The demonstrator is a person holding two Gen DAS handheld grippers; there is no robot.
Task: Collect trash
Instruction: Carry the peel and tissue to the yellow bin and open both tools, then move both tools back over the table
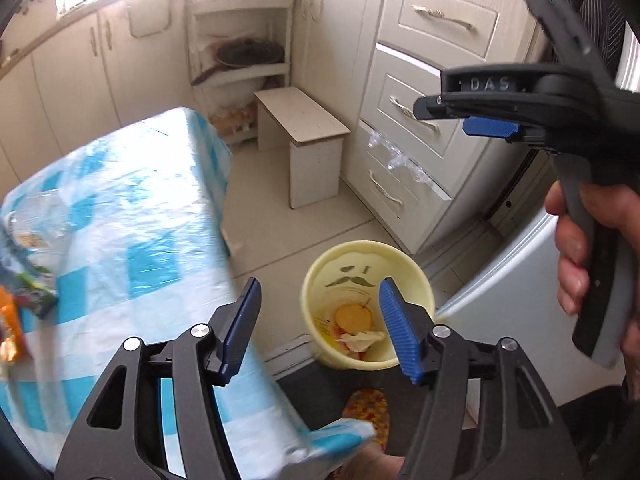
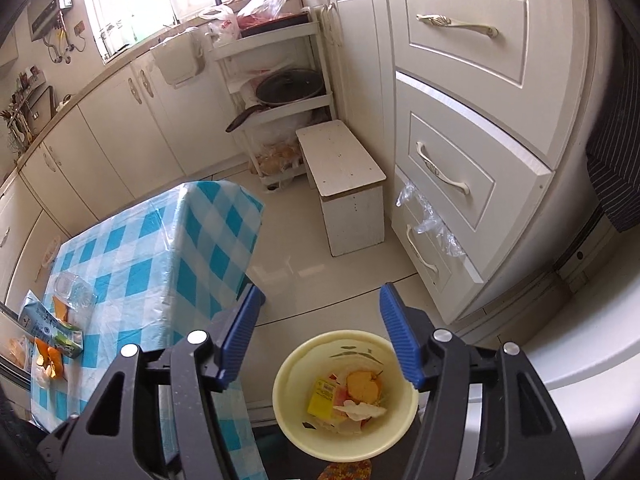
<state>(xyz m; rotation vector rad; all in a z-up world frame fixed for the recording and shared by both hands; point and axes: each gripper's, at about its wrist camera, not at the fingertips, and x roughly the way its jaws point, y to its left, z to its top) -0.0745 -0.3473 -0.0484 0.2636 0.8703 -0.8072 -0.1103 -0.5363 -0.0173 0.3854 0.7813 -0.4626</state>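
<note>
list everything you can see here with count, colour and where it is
bin: 1, pale yellow, on floor beside table, trash inside
table: 1, blue-white check cloth, left
carton: 1, blue-green, near table end
clear bottle: 1, lying on table
orange scraps: several, beside carton
stool: 1, white, by drawers
drawers: 3, cream, right
shelf rack: 1, white, holds dark pan
left gripper: black, blue fingers, open, empty
right gripper: same, open above bin
hand: 1, on right gripper's handle
</note>
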